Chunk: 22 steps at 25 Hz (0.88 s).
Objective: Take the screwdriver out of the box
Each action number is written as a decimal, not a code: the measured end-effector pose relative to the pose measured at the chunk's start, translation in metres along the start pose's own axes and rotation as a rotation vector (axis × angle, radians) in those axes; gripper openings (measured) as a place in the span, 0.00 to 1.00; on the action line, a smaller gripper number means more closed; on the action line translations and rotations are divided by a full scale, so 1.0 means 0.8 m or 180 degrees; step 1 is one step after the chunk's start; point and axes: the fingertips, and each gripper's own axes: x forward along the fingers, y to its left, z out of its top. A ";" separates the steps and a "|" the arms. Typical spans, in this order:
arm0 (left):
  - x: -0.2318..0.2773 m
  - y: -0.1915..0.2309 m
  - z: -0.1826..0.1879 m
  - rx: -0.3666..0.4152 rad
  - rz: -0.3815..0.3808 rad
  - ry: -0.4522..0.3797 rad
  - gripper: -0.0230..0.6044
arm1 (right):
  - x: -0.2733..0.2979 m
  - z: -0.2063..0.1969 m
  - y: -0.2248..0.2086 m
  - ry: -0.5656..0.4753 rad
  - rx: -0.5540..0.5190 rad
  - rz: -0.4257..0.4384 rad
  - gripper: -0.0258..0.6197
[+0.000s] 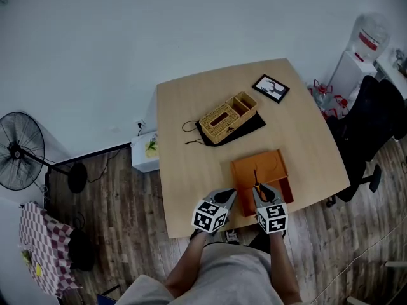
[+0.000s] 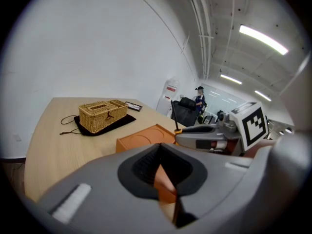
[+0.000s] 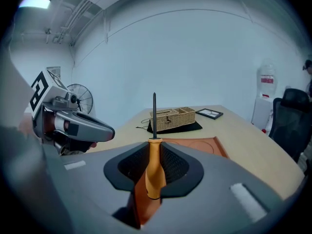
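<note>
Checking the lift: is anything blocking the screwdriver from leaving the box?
Nothing visible. The right hand-held gripper holds the screwdriver by its handle over the orange box; the left hand-held gripper is at the box's edge.

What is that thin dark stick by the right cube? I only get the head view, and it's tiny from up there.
Observer: A screwdriver. The right gripper view shows its orange handle clamped between the fingers of the right gripper, with the shaft sticking up past them.
Operator: And the left one, is it empty?
Observer: No. In the left gripper view, the left gripper appears to have its fingers closed on an edge of the orange box.
Operator: Anything on the box top?
Observer: Round outlines are pressed into it, plain in both gripper views.
</note>
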 end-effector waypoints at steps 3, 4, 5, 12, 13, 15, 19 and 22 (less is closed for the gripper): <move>0.002 -0.001 -0.002 0.0018 0.0005 0.0008 0.12 | -0.009 -0.002 -0.004 -0.0089 0.0123 -0.0055 0.15; 0.002 -0.002 -0.004 0.0023 0.0000 0.0013 0.12 | -0.013 -0.002 -0.006 -0.0124 0.0148 -0.0080 0.15; 0.003 -0.003 -0.005 0.0027 -0.0006 0.0018 0.12 | -0.016 -0.003 -0.007 -0.0156 0.0171 -0.0100 0.15; 0.011 -0.004 -0.006 0.0036 -0.0031 0.0048 0.12 | -0.027 -0.006 -0.014 -0.0316 0.0348 -0.0196 0.15; 0.013 -0.005 -0.006 0.0045 -0.0048 0.0051 0.12 | -0.029 -0.008 -0.015 -0.0338 0.0372 -0.0226 0.15; 0.015 -0.006 -0.003 0.0072 -0.0068 0.0057 0.12 | -0.028 -0.009 -0.015 -0.0363 0.0415 -0.0245 0.15; 0.020 -0.008 0.000 0.0094 -0.0097 0.0064 0.12 | -0.029 -0.007 -0.018 -0.0362 0.0413 -0.0250 0.15; 0.020 -0.004 0.001 0.0081 -0.0093 0.0056 0.12 | -0.027 -0.005 -0.020 -0.0369 0.0399 -0.0245 0.15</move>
